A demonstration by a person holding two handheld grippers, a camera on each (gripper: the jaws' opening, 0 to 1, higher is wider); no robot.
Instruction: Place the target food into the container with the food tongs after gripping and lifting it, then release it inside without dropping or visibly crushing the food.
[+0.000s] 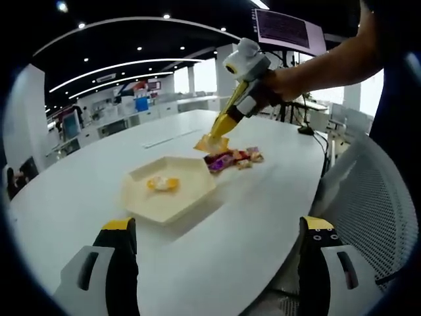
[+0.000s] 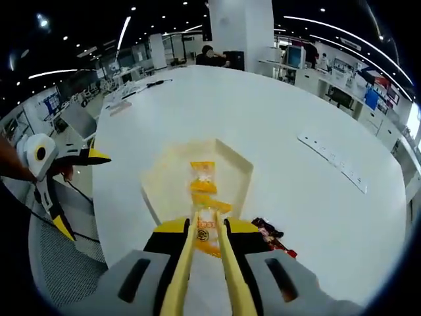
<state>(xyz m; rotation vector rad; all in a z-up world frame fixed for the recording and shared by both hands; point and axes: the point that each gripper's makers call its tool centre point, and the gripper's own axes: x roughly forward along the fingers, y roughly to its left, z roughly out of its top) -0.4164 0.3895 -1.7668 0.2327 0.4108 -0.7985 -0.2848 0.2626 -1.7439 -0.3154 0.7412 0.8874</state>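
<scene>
I hold the food tongs (image 2: 204, 263) in my right gripper (image 2: 205, 245), which is closed around their two yellow arms, and the tips of the tongs pinch one packet of snack in an orange wrapper (image 2: 208, 238). In the left gripper view this packet (image 1: 212, 142) hangs in the air at the far edge of the container (image 1: 172, 197), so I judge the gripping and the lifting as done and the carrying as almost done. What is left is to bring the packet over the middle of the container, to lower it and to open the tongs gently. One yellow packet (image 1: 162, 183) lies already inside the container (in the right gripper view I see yellow wrappers (image 2: 203, 178) there, but I cannot tell how many). The remaining snacks (image 1: 231, 159) lie in a small pile on the white counter (image 1: 263, 210), just beside the container on its far side. My left gripper (image 1: 217, 253) is empty, with its jaws wide apart, and it waits low at the near edge of the counter, well apart from the container. Nothing stands between the packet and the container. A mesh chair (image 1: 368, 197) is beside the counter, and far desks and screens are in the room behind, none of them in my way.
</scene>
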